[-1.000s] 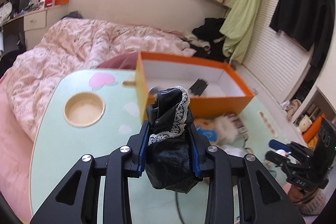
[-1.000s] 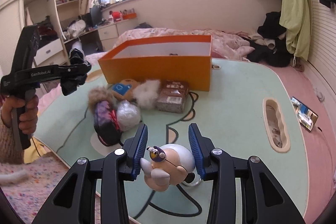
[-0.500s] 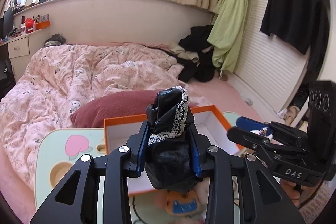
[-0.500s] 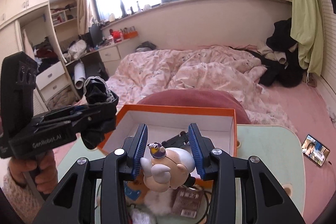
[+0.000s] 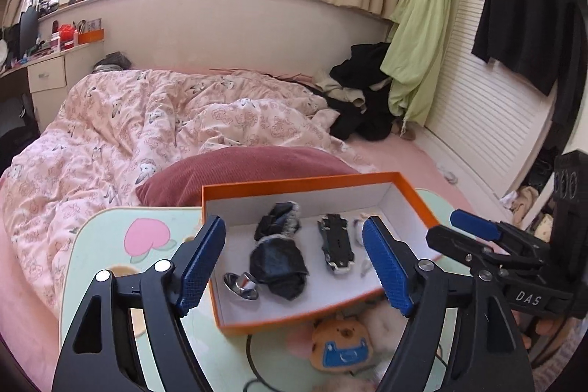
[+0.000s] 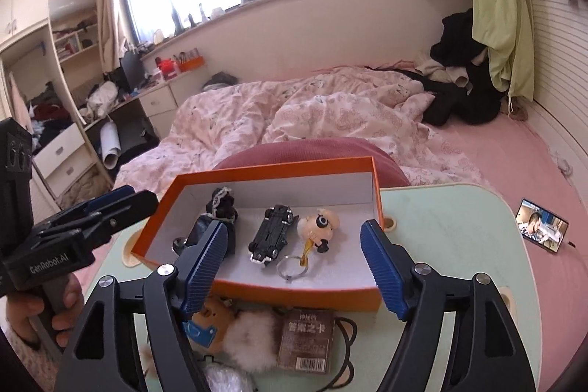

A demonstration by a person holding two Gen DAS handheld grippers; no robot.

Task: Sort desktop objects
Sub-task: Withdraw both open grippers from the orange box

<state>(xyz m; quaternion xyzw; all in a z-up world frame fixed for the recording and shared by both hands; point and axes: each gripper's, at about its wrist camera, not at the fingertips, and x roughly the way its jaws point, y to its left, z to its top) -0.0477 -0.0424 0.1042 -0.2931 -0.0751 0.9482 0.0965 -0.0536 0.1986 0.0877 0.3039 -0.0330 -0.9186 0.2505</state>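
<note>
Both hand-held grippers, left (image 5: 294, 259) and right (image 6: 292, 261), opening, empty; black pouch (image 5: 278, 265) and figure keychain (image 6: 319, 226) just dropped into box (image 6: 264, 289). More remains at bench's near edge.

pink floral quilt (image 5: 154, 120) – rumpled on the bed, beyond the tongs | dark red pillow (image 5: 242, 168) – ahead of the tongs | green curtain (image 5: 422, 50) – hanging far right | black clothes heap (image 6: 459, 90) – under it | phone (image 6: 542, 226) – screen lit, right of the tongs, on pink sheet
</note>
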